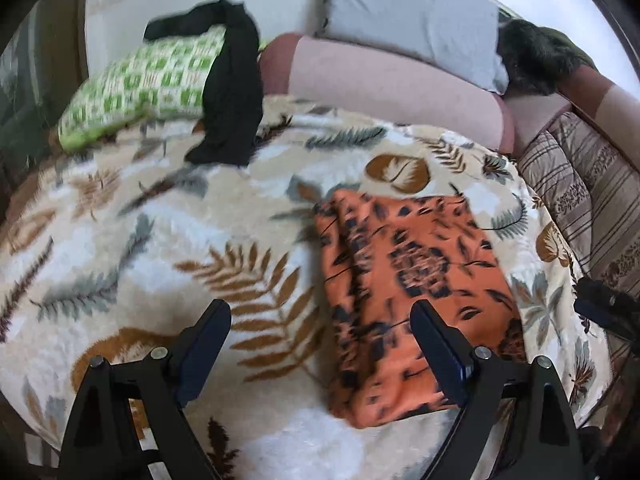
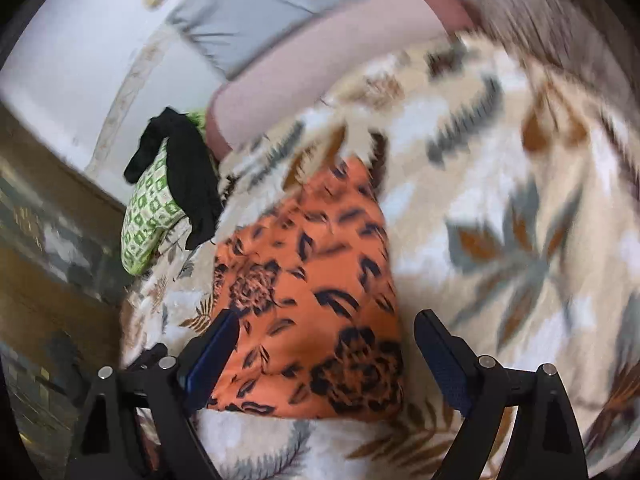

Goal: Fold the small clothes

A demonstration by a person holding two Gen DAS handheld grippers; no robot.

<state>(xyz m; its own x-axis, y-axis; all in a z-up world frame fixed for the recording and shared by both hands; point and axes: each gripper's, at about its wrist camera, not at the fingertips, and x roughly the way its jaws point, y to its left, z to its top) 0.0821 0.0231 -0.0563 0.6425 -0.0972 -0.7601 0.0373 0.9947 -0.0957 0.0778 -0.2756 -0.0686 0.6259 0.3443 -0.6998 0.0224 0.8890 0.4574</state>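
An orange garment with dark flower print [image 1: 408, 292] lies folded into a rough rectangle on the leaf-patterned blanket [image 1: 140, 248]. My left gripper [image 1: 320, 312] hovers over its near left edge, jaws wide apart, nothing between the pads; one finger is over the cloth, the other over bare blanket. In the right wrist view the same orange garment [image 2: 308, 292] lies under my right gripper [image 2: 326, 322], which stands open above the near end of it, pads not pressing on it. A black garment [image 1: 232, 92] is draped over a green-and-white checked one [image 1: 140, 88] at the far left.
A pink bolster [image 1: 392, 88] and a grey pillow [image 1: 408, 16] line the back of the bed. A striped brown cover [image 1: 584, 192] lies to the right. The bed's left edge drops to a brown patterned floor [image 2: 44, 280]. The other gripper's dark tip [image 1: 604, 308] shows at the right rim.
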